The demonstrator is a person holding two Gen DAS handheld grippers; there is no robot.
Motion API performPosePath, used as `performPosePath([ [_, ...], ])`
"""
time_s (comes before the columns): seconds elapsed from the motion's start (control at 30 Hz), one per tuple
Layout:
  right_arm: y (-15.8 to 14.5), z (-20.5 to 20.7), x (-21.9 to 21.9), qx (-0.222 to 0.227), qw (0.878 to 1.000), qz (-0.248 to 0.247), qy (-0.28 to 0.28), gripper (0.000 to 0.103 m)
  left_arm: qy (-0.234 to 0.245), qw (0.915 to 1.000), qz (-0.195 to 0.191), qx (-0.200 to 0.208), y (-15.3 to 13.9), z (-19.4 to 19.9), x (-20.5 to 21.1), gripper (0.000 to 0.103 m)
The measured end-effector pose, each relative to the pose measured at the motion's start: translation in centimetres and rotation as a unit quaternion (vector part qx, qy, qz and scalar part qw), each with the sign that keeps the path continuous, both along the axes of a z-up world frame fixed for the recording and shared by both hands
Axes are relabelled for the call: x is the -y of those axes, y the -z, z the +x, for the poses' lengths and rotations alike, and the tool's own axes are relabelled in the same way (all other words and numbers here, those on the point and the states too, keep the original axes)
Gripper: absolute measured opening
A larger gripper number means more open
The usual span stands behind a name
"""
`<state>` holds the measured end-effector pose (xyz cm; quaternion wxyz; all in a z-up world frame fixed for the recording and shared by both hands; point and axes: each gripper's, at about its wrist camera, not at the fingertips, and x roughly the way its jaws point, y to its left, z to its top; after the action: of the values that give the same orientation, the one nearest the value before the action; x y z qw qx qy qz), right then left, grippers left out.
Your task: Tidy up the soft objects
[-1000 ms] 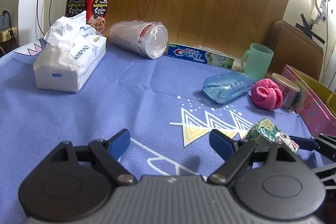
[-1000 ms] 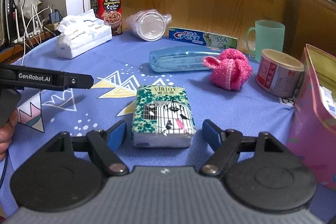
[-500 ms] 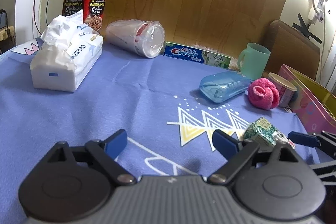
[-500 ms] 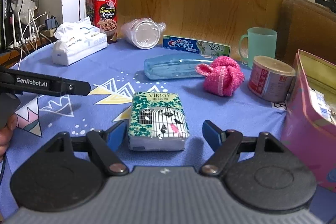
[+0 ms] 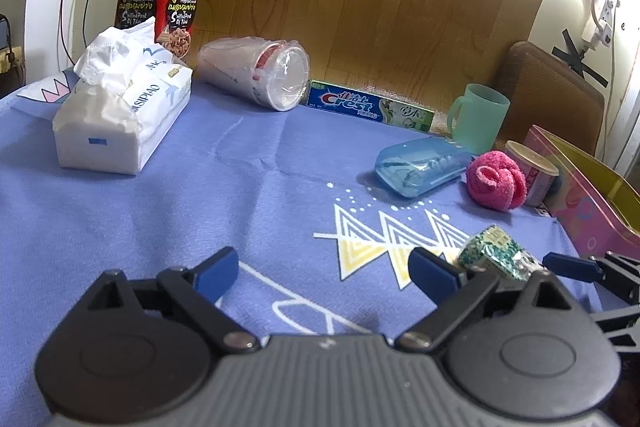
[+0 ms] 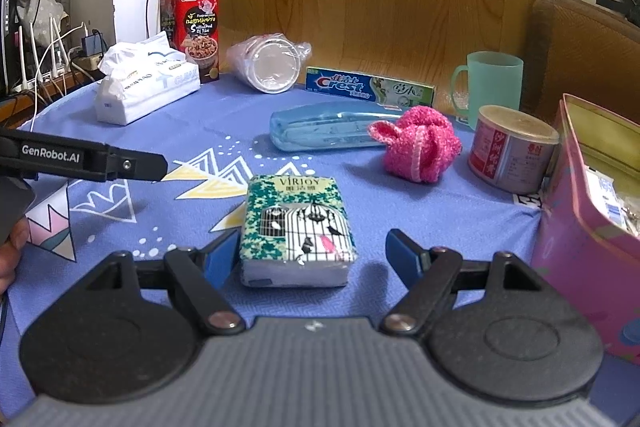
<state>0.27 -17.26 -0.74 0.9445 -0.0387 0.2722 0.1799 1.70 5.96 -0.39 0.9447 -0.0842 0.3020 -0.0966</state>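
Right gripper [image 6: 308, 257] spread wide around tissue pack [image 6: 298, 233], cage print readable; left gripper [image 5: 324, 273] wide, empty, half-hiding pack [image 5: 496, 257] lower right.

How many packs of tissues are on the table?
2. A small green pack lies between the right gripper's open fingers; a big white pack sits far left beside the red tin. The pink box could hide more.
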Motion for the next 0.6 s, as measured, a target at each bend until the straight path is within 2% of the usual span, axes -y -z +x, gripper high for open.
performPosePath([
  [0.6,-0.01,-0.04,0.11,0.0,1.0,0.002,0.0,0.081,0.0,1.0,0.0,0.0,0.02,0.01,-0.03,0.096],
])
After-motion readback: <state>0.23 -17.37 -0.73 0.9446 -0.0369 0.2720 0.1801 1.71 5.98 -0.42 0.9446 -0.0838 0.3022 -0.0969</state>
